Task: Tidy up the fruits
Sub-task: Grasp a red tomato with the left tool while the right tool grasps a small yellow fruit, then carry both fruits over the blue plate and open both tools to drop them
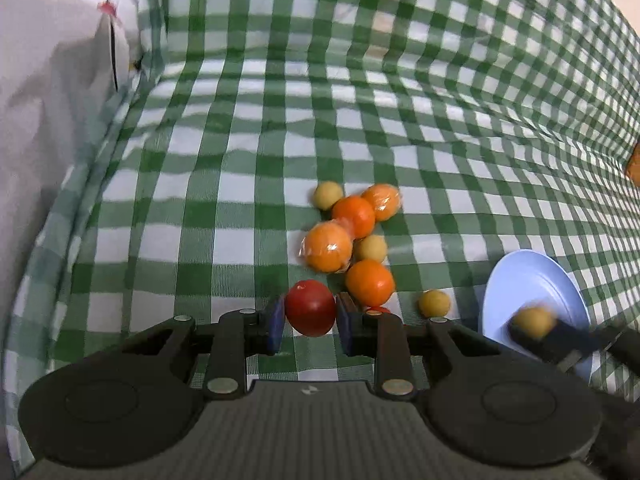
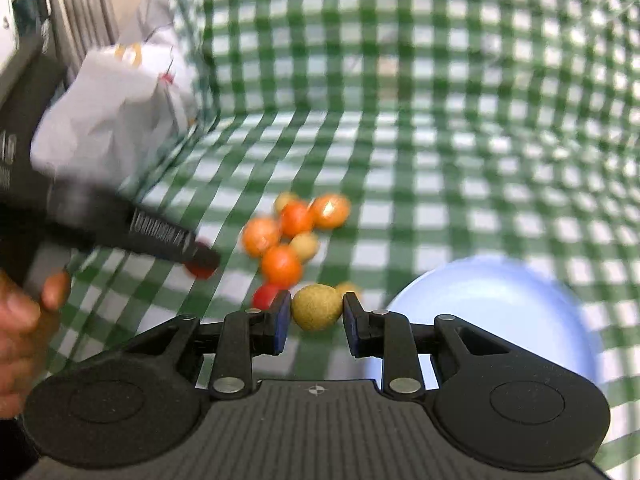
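My left gripper (image 1: 310, 318) is shut on a red tomato (image 1: 310, 307) just above the green checked cloth. It also shows in the right wrist view (image 2: 202, 262) at the left. My right gripper (image 2: 316, 316) is shut on a yellow ball-shaped fruit (image 2: 317, 306), next to the light blue plate (image 2: 500, 304). In the left wrist view the right gripper (image 1: 534, 326) holds that fruit (image 1: 534, 320) over the plate (image 1: 532, 280). A cluster of oranges (image 1: 328, 246) and small yellow fruits (image 1: 371, 248) lies on the cloth ahead. Another red tomato (image 2: 266, 296) lies beside my right gripper.
A white plastic bag (image 2: 108, 116) sits at the cloth's left edge. One small yellow fruit (image 1: 434, 303) lies apart, between the cluster and the plate. The checked cloth (image 1: 280, 120) rises up as a backdrop behind. A brown object (image 1: 634, 164) shows at the far right.
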{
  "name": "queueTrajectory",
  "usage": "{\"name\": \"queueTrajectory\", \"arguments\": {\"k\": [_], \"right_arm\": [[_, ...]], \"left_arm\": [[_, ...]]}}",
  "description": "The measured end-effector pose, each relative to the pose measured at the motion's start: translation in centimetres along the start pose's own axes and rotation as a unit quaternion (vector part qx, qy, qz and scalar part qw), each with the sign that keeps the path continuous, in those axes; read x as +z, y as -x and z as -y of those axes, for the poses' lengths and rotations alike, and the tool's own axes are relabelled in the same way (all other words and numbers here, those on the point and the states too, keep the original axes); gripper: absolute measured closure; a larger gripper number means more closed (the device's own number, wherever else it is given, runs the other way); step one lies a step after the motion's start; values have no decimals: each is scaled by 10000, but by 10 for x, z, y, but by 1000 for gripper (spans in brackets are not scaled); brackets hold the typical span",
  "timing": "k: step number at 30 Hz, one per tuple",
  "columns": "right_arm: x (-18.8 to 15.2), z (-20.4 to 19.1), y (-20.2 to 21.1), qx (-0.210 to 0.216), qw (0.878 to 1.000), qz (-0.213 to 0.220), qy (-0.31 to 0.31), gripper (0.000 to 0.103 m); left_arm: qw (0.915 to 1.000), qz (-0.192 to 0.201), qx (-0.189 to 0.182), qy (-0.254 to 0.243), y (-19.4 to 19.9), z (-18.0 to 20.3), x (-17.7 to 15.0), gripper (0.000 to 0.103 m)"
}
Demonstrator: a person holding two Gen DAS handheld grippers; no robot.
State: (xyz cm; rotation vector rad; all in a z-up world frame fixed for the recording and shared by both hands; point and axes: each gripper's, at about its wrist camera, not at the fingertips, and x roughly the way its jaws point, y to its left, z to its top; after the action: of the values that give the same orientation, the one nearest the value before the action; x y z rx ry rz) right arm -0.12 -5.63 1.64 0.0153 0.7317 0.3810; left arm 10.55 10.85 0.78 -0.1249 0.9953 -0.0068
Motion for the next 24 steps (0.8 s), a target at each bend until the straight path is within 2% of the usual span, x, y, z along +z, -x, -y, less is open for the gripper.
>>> {"name": "queueTrajectory", "arguments": {"k": [4,8,11,17,19,24], "right_arm": [[22,33,25,-346,9981,476,175,74],[17,78,37,-753,9943,750,-40,74],[4,111,31,-1080,9924,296,-500,74],[0,143,31,-1324,9877,64,-828,74],[-9,147,32,-1386,9860,-79,-924,74],[-14,147,23,-1365,9864,-265,-881,74]], "left_arm": [[9992,153,53,-370,13,20,0,73],[9968,290,-28,-747,19,46,1,73],[9956,337,-115,-865,20,63,1,73],[9903,290,-461,-1277,14,101,-9,73],[9846,294,-682,-1585,13,116,-17,73],[9638,365,-1070,-2416,13,156,-44,73]]}}
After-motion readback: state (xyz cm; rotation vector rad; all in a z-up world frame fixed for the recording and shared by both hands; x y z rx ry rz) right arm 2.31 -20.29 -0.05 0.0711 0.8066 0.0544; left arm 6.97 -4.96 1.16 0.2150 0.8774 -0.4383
